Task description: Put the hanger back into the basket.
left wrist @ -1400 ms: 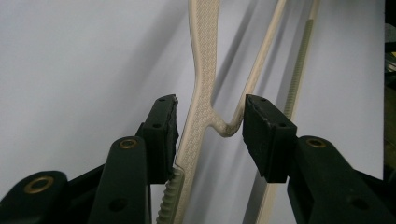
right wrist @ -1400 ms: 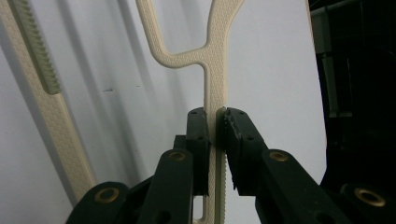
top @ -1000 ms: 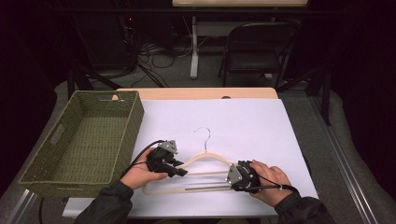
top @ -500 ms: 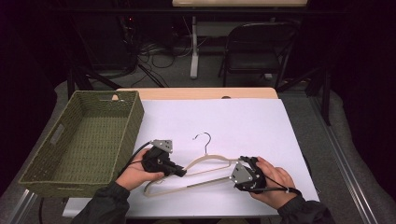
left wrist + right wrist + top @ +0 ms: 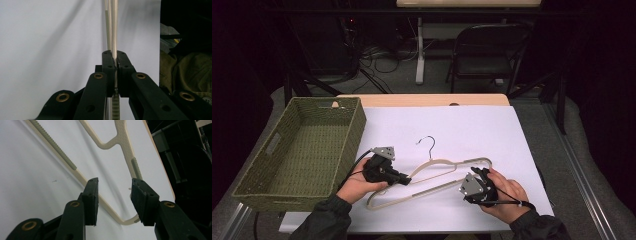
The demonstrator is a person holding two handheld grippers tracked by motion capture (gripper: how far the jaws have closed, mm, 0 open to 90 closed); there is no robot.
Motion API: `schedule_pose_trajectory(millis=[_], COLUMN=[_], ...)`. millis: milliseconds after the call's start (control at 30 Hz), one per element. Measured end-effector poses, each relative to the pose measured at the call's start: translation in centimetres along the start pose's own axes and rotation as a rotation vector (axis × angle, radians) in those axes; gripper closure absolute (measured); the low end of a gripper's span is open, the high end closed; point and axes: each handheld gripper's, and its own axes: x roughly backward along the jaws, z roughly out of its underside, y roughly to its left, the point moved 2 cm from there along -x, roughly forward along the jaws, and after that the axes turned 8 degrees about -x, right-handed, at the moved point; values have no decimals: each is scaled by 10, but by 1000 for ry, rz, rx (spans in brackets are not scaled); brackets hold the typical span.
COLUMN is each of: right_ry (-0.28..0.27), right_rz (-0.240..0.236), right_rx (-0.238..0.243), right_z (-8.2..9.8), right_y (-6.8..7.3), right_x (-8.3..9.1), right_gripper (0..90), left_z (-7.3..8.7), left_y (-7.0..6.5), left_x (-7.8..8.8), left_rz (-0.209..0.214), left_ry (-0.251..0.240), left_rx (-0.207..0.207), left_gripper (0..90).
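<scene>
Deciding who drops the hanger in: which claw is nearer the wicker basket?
Left. The left claw, shut on the hanger, sits just beside the basket at its near right corner. The right claw is across the hanger, by its far end.

Light falls from above onto the white worktop point(image 5: 472, 130), which shows bright and even while the room behind it sinks into near black. In my left gripper view, long soft grey shadows streak the white, and my fingers point(image 5: 109, 72) sit close and slightly soft-edged. In my right gripper view, the hanger point(image 5: 125, 142) looks sharp, throwing a faint shadow; no glare.
</scene>
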Motion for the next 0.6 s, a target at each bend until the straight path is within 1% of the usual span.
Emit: schedule_pose_trajectory(millis=[33,67,100,167,200,233,333,367,400,433,533,600], right_ry=[1,4,-4,-6,-6,0,-6,7,-9,-10,-14,-10], right_rz=[3,8,2,7,11,15,9,9,9,11,11,5], right_rx=[-1,-3,-2,-2,-2,-2,-5,-9,-6,1,-7,-18], right_z=[0,0,0,0,0,0,1,1,1,2,3,5], right_y=[0,-1,-1,-1,-1,-1,-2,-2,-2,-3,-4,-6], right_x=[0,1,0,0,1,1,1,2,2,2,2,3], right_gripper=[578,578,578,578,578,576,571,567,559,546,513,501], left_z=[0,0,0,-1,-1,-2,-3,-4,-5,-6,-7,-9], left_y=[0,0,1,1,1,1,-1,-2,-2,-3,-4,-5], left_x=[0,1,2,3,4,5,8,9,12,13,19,22], left_rz=[-6,-1,-5,-12,-25,-29,-36,-47,-53,-59,-65,-72], left_ry=[-6,-11,-14,-15,-15,-17,-18,-19,-15,-18,-24,-22], left_rx=[8,12,21,32,35,44,61,64,69,77,106,116], left_gripper=[872,872,872,872,873,873,873,873,873,873,873,873])
